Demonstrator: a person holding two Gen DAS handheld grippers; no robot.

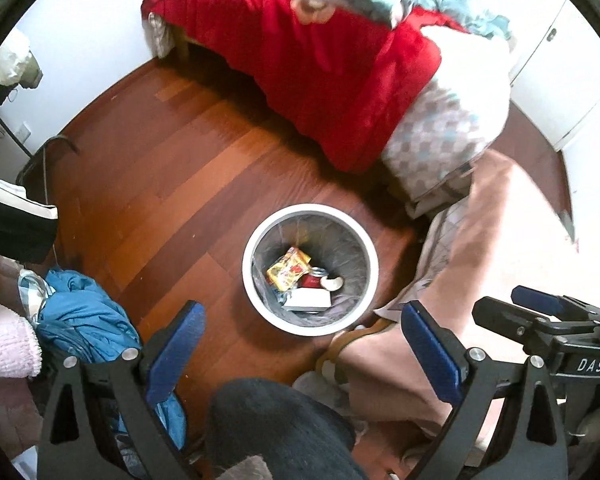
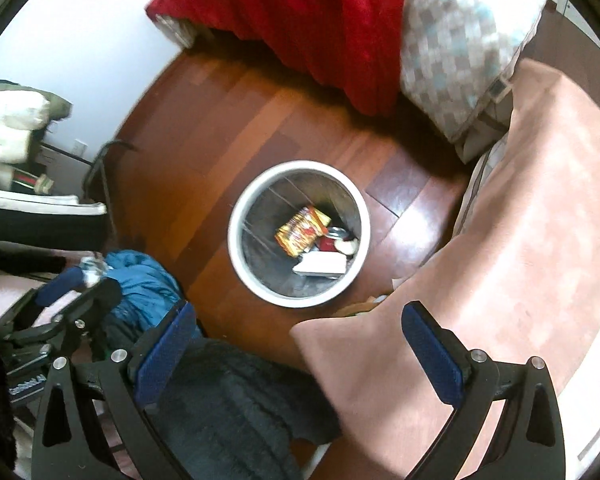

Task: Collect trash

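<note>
A white round trash bin (image 1: 256, 300) with a grey liner stands on the wooden floor; it also shows in the right wrist view (image 2: 240, 264). Inside lie a yellow snack wrapper (image 1: 287, 269), a red can (image 1: 312, 281), a white box (image 1: 308, 301) and a small white scrap. The wrapper also shows in the right wrist view (image 2: 302, 230). My left gripper (image 1: 302, 318) is open and empty, above and just short of the bin. My right gripper (image 2: 296, 318) is open and empty, also above the bin's near side. The right gripper shows at the right edge of the left wrist view (image 1: 540, 312).
A bed with a red blanket (image 1: 320, 80) and a checked pillow (image 1: 432, 140) stands behind the bin. A pink cloth (image 2: 500, 260) covers the right side. Blue clothing (image 1: 84, 316) lies at the left. A dark knee (image 1: 268, 428) sits below the grippers. A sandalled foot (image 1: 340, 350) is near the bin.
</note>
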